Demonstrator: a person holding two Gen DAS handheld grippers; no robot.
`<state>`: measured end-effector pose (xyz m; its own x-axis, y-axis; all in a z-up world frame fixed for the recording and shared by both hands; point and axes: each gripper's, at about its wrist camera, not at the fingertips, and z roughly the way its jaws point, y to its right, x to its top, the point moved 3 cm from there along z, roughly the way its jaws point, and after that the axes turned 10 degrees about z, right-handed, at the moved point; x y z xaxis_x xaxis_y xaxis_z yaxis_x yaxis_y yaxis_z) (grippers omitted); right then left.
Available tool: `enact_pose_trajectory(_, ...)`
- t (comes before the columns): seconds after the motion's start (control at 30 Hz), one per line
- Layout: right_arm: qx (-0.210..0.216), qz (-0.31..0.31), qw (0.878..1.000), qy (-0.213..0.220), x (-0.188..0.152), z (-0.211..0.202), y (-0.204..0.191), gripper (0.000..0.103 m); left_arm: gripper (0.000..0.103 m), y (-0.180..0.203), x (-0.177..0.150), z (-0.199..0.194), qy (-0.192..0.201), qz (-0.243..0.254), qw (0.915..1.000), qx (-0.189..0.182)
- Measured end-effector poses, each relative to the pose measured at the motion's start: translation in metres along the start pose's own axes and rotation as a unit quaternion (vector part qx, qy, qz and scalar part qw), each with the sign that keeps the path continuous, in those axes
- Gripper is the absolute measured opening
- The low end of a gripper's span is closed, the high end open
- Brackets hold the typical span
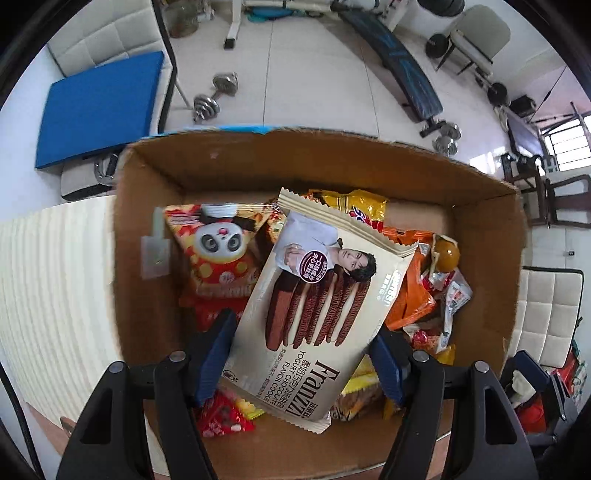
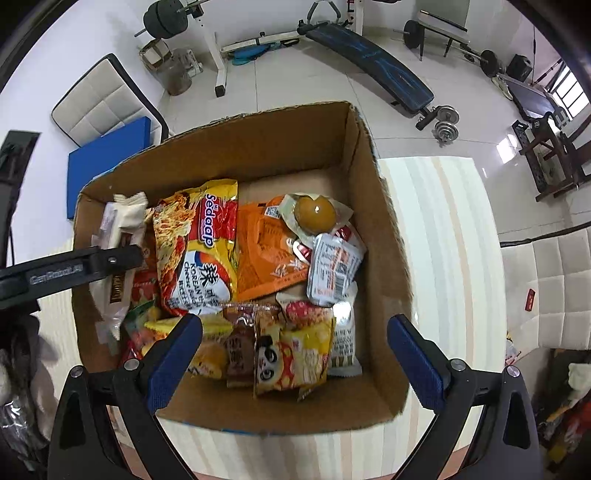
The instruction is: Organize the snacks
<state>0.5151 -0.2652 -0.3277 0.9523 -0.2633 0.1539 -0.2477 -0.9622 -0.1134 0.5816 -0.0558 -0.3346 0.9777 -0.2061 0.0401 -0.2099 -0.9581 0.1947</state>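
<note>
Over the cardboard box (image 1: 332, 158), left gripper (image 1: 301, 363) pinches a cookie packet (image 1: 317, 295) reading "Franzzi Yogurt Chocolate Flavor Cookie". Right gripper (image 2: 291, 354) spread, empty; "Sedaap" noodle pack (image 2: 201, 251) at 11 o'clock.

Looks like a room in a home, used as a gym. Far past the jaws, on the white tile floor (image 2: 295, 85): a blue sit-up bench (image 2: 373, 62), dumbbells (image 1: 214, 96), a barbell rack (image 2: 207, 33). Off to the sides, padded white chairs (image 2: 99, 103).
</note>
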Motion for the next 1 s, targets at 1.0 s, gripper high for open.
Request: enact_pose_trajectory(1.0, 0.009, -0.026, 1.0, 0.007, -0.027, -0.004, -0.005, 0.102, 0.095, -0.007, -0.06, -0.041, 0.088, 0.003, 0.995, 0.048)
